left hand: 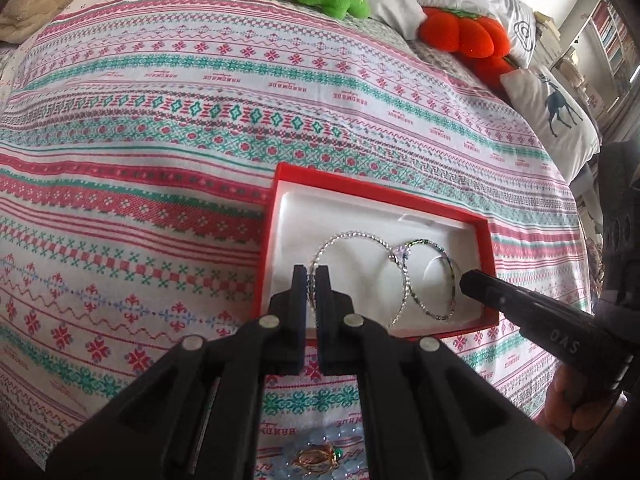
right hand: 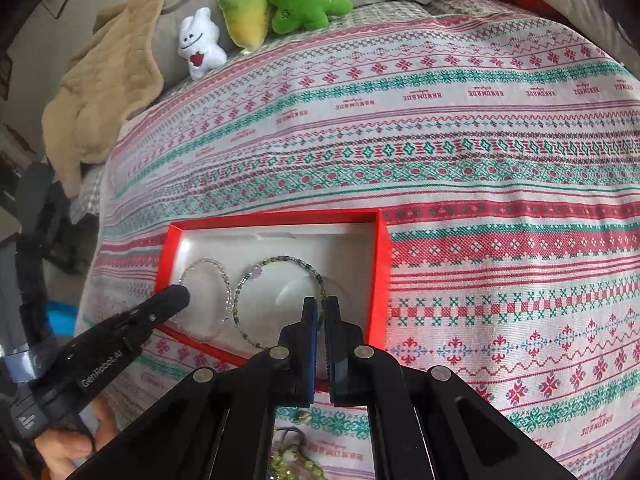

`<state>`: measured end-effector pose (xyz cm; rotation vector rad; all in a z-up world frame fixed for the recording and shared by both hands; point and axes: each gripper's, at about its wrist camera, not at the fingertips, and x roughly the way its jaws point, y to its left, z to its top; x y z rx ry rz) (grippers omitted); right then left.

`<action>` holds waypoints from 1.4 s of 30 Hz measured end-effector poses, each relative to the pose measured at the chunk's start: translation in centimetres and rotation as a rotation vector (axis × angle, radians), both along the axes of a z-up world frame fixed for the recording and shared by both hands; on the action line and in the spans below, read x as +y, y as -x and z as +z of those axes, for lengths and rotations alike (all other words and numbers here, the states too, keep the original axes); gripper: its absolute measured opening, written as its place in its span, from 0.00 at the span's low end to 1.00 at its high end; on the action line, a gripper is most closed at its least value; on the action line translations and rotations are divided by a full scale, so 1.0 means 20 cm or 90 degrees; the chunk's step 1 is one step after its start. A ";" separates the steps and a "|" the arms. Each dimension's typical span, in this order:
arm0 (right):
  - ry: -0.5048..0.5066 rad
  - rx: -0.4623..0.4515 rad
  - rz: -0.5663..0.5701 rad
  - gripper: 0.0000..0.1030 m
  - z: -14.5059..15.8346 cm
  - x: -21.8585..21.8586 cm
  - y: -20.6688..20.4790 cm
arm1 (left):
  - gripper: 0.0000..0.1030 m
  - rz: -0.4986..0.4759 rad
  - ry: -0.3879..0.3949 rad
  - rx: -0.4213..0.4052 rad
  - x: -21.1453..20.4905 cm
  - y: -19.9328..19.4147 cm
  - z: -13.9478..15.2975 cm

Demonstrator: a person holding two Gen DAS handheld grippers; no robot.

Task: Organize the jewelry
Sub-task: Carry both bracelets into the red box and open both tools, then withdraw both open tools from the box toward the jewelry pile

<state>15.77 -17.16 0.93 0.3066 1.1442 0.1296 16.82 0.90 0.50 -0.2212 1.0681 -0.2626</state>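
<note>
Your left gripper (left hand: 311, 280) was clamped on the near rim of the clear-beaded silver bracelet (left hand: 356, 276), which lay inside the shallow red cardboard box w/ white liner (left hand: 486, 248). Your right gripper (right hand: 321, 312) was pinched shut on the right side of the green-and-blue beaded bracelet (right hand: 280, 300), also in that box, just right of the silver one; the two hoops overlapped in the middle. Box sat on the red-and-teal patterned cloth (left hand: 160, 140). Near side of the box, under your fingers: a pale blue bead strand w/ gold pendant (left hand: 316, 458) and a green bead tangle (right hand: 294, 462).
</note>
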 end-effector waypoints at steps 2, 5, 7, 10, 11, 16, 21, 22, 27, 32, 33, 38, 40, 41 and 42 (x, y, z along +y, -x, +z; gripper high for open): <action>-0.001 0.008 0.004 0.04 -0.01 -0.01 0.00 | 0.05 0.002 -0.005 0.003 0.00 0.01 0.01; 0.024 0.016 0.013 0.02 -0.01 0.01 0.00 | 0.05 -0.001 -0.021 0.008 -0.01 0.02 0.01; 0.049 0.019 0.019 0.01 -0.01 0.01 0.00 | 0.05 -0.004 -0.027 0.016 -0.03 0.04 0.01; 0.061 0.022 0.019 0.00 -0.01 0.00 0.00 | 0.06 -0.012 -0.033 0.018 -0.05 0.05 0.02; 0.064 0.021 0.019 0.00 -0.01 0.00 0.00 | 0.06 -0.015 -0.034 0.016 -0.06 0.06 0.02; 0.077 0.007 0.039 0.05 0.03 0.03 0.03 | 0.17 -0.026 -0.047 -0.015 -0.08 0.09 0.07; 0.083 -0.013 0.074 0.16 0.13 0.07 0.12 | 0.54 -0.032 -0.052 -0.054 -0.06 0.17 0.19; 0.085 -0.014 0.077 0.17 0.15 0.08 0.14 | 0.60 -0.032 -0.054 -0.061 -0.05 0.19 0.20; 0.095 -0.024 0.086 0.34 0.20 0.09 0.26 | 0.74 -0.033 -0.077 -0.069 -0.03 0.29 0.24; 0.110 -0.042 0.090 0.68 0.24 0.09 0.40 | 0.79 -0.036 -0.101 -0.047 0.02 0.40 0.19; 0.108 -0.041 0.091 0.68 0.24 0.09 0.42 | 0.79 -0.036 -0.105 -0.042 0.03 0.42 0.18; 0.099 -0.032 0.090 0.69 0.21 0.07 0.52 | 0.80 -0.041 -0.114 -0.027 0.10 0.52 0.14; 0.108 -0.029 0.092 0.70 0.19 0.06 0.56 | 0.80 -0.046 -0.123 -0.022 0.12 0.55 0.12; 0.113 -0.028 0.093 0.71 0.18 0.06 0.58 | 0.80 -0.050 -0.126 -0.020 0.12 0.57 0.11; 0.119 -0.027 0.095 0.72 0.16 0.06 0.59 | 0.80 -0.054 -0.131 -0.017 0.13 0.58 0.09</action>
